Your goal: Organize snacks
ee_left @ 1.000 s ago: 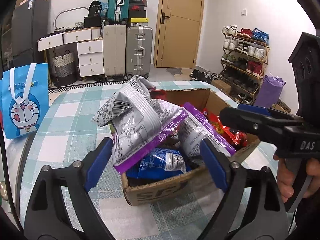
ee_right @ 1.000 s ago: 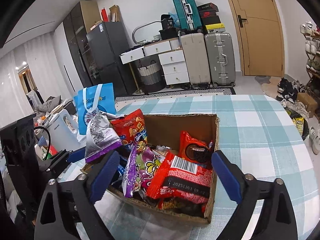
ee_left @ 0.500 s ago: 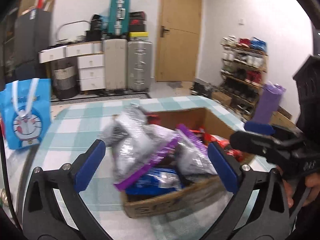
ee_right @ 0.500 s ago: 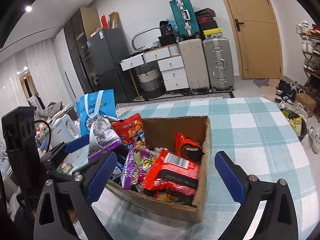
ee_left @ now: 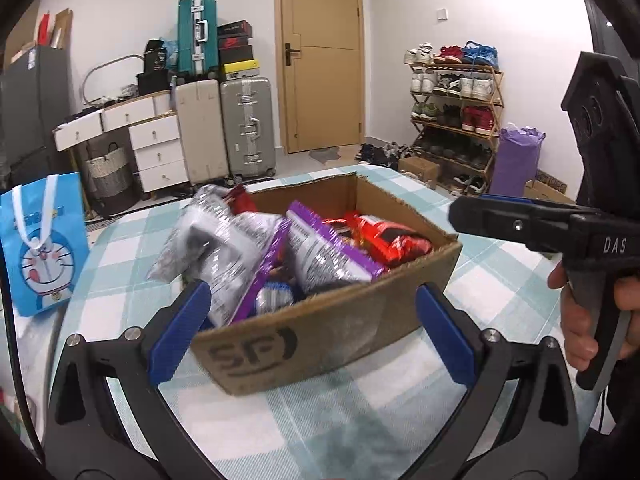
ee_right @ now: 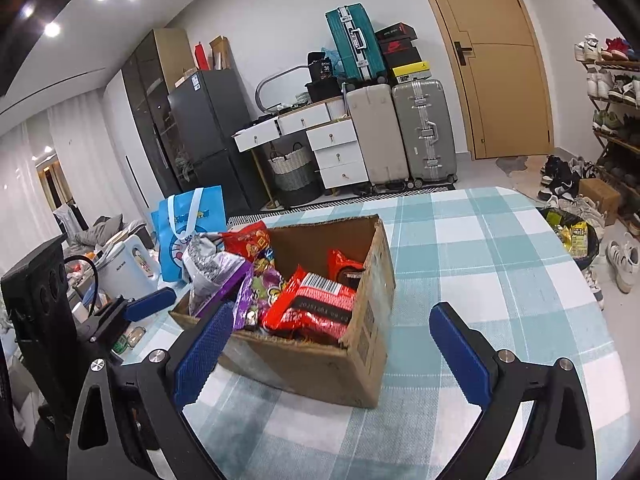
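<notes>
Cardboard box [ee_left: 328,320] of snack packets [ee_left: 320,256] set on checked table [ee_right: 480,264], left gripper [ee_left: 312,320] just spread wide, nothing clasped, right gripper [ee_right: 332,348] likewise gaping, empty, both held just short of box.

Cardboard box [ee_left: 320,332]: matt brown corrugated, torn rough rims. Snack packets [ee_right: 312,304]: glossy crinkled plastic foil. Bench cloth [ee_right: 480,264]: woven checked fabric, matt. Tool pads [ee_left: 180,332]: blue ribbed rubber on matt black plastic arms.

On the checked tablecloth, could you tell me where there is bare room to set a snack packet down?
The tablecloth is bare between the cardboard box and the table's far and right edges. It's crowded inside the box and left of it, by the blue gift bag and kettle.
</notes>
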Demonstrator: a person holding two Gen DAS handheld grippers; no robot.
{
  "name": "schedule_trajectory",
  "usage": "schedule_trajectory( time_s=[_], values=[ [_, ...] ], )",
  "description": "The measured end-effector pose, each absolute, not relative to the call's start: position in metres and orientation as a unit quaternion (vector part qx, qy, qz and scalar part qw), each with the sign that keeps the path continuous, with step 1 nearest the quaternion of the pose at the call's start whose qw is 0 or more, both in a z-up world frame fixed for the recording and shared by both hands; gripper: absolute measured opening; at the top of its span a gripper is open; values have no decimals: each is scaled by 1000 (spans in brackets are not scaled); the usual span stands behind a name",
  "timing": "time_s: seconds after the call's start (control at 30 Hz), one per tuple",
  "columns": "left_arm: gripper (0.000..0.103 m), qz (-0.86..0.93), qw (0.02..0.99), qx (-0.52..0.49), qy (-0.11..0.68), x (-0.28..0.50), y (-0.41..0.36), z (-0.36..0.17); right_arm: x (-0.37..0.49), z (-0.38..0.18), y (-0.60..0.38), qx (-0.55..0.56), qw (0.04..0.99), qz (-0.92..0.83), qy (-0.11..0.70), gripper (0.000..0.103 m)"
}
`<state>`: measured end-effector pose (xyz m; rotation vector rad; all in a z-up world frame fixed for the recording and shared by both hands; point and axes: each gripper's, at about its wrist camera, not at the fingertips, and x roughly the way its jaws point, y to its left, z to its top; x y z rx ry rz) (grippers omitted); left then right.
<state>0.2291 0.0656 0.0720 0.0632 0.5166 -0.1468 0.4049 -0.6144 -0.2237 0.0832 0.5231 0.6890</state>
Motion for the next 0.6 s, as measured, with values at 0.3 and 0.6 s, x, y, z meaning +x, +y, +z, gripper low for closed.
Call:
schedule_trajectory(
  time_s=[0.3, 0.6],
  values=[
    [102, -32, 970, 29, 238, 184, 78, 65, 374, -243, -610, 1, 914, 334, 229, 102],
    [102, 0, 973, 7, 229, 158, 97, 56, 345, -250, -606, -21, 920, 343, 186, 102]
  ],
)
